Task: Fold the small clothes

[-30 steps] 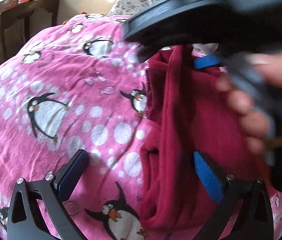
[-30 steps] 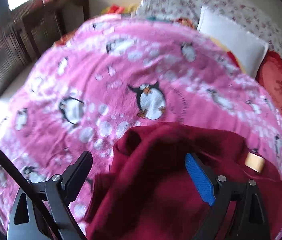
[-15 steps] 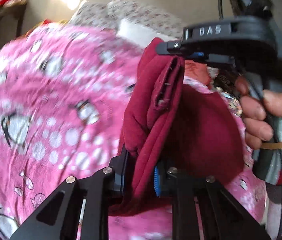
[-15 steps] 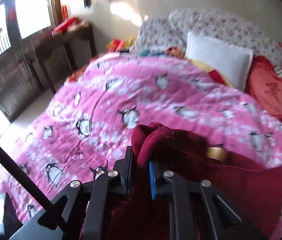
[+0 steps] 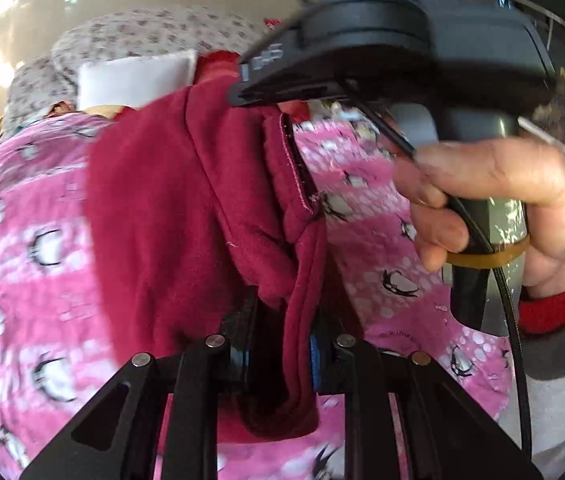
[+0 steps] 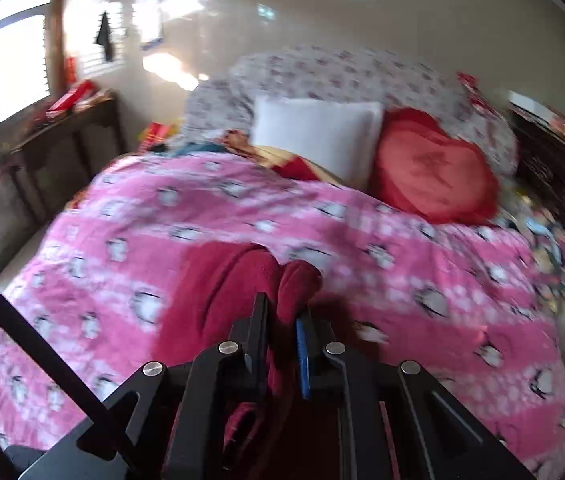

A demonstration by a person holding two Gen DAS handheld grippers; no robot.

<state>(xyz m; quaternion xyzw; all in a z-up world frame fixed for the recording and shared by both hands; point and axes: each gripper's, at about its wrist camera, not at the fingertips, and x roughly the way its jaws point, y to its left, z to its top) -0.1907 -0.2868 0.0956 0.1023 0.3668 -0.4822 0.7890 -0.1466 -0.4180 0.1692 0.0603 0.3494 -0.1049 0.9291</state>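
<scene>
A dark red fleece garment [image 5: 162,200] hangs lifted above the pink penguin blanket [image 5: 374,216]. My left gripper [image 5: 278,320] is shut on a bunched fold of its lower edge. In the left wrist view my right gripper [image 5: 250,92], held by a hand [image 5: 502,200], pinches the garment's upper edge. In the right wrist view, the right gripper [image 6: 282,320] has its jaws closing tight on a rolled fold of the garment [image 6: 218,280], whose remaining cloth drapes down to the left over the blanket [image 6: 402,248].
A white pillow [image 6: 314,136], a red heart cushion [image 6: 434,172] and floral bedding [image 6: 342,76] lie at the head of the bed. A dark wooden table [image 6: 62,140] stands at the left by the window. Dark furniture [image 6: 562,168] lines the right side.
Both grippers went from open over the flat garment to shut on its folds. They then lifted it off the blanket and swung with it.
</scene>
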